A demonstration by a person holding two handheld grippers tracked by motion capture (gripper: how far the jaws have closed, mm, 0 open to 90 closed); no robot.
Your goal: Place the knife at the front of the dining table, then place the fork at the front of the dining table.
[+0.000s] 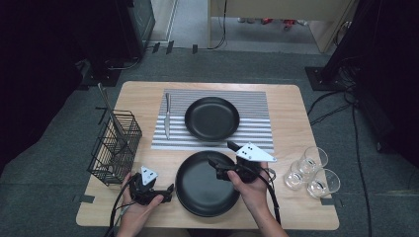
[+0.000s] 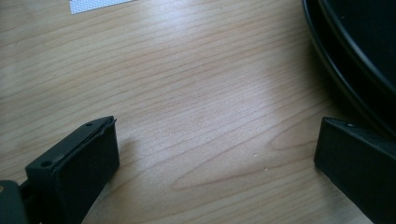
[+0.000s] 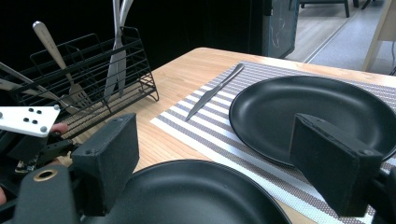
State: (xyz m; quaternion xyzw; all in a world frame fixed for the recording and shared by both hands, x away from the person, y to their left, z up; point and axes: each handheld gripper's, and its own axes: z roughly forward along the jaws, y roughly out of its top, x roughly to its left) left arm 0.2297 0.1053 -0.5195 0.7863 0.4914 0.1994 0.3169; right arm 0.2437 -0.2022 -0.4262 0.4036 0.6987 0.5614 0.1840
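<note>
Plate: near desk edge, between both hands.
Left hand-held gripper: wide, empty, beside plate.
Right hand-held gripper: wide, empty, above plate's far rim.

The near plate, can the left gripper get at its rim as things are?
Probably yes. The left gripper is open beside the near plate, with bare table between its jaws and the rim.

table | on it: placemat, near plate, cutlery rack, three glasses
</note>
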